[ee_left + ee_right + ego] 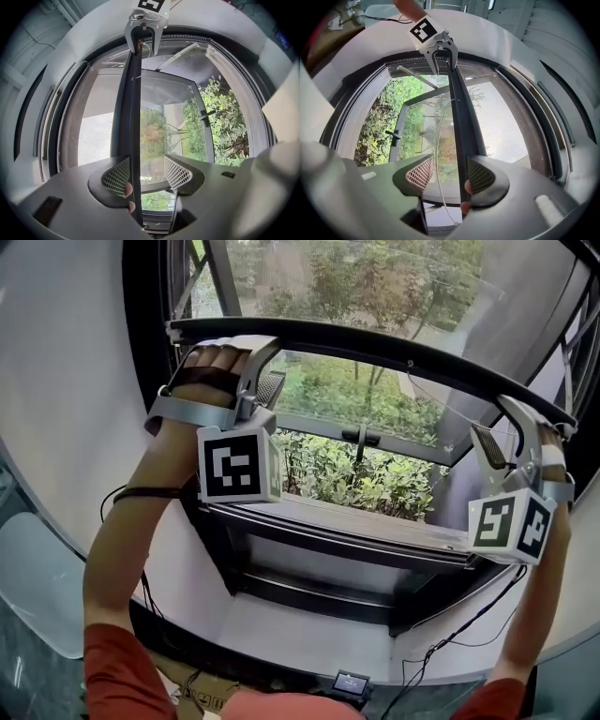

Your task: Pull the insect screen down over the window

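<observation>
The insect screen's dark pull bar (375,341) spans the window, roughly halfway down the opening, with the grey mesh (394,277) above it. My left gripper (258,371) is at the bar's left end and my right gripper (511,432) is at its right end. In the left gripper view the bar (132,117) passes between the jaws of the left gripper (146,173), against the left jaw, and the jaws stand wide apart. The right gripper (451,174) is likewise open, with the bar (461,122) against its right jaw. Fingertips show beside the bar in both gripper views.
Below the bar is an inner window sash with a dark handle (361,439), and green bushes outside. A wide sill (347,521) runs under it. A white cord (440,154) hangs along the bar. Cables, a small device (351,682) and a cardboard box (202,697) lie low.
</observation>
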A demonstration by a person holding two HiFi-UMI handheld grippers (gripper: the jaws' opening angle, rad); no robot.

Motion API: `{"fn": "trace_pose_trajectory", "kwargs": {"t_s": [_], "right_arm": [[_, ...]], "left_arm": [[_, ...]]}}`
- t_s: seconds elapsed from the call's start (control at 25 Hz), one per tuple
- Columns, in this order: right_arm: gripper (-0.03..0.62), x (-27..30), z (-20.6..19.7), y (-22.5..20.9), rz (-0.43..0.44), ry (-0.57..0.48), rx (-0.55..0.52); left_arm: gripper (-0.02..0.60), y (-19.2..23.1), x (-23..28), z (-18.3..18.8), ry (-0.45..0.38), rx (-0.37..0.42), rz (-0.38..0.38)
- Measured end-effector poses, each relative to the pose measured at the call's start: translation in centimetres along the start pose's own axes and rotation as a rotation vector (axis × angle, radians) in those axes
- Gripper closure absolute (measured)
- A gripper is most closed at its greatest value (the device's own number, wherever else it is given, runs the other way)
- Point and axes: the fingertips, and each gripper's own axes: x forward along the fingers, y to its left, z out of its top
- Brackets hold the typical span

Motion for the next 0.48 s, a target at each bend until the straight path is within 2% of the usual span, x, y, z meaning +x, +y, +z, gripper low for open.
{"fn": "trace_pose_trajectory", "kwargs": {"t_s": [0.36, 0.48], "right_arm": [[0.362, -0.8, 1.6, 0.6, 0.043, -0.028, 0.073], [0.362, -1.1, 1.8, 0.7, 0.048, -0.011, 0.058]], "left_arm": [[0.356, -1.3, -1.2, -1.2, 0.007, -0.022, -0.049], [0.354, -1.3, -1.5, -1.3, 0.000, -0.032, -0.053]]}}
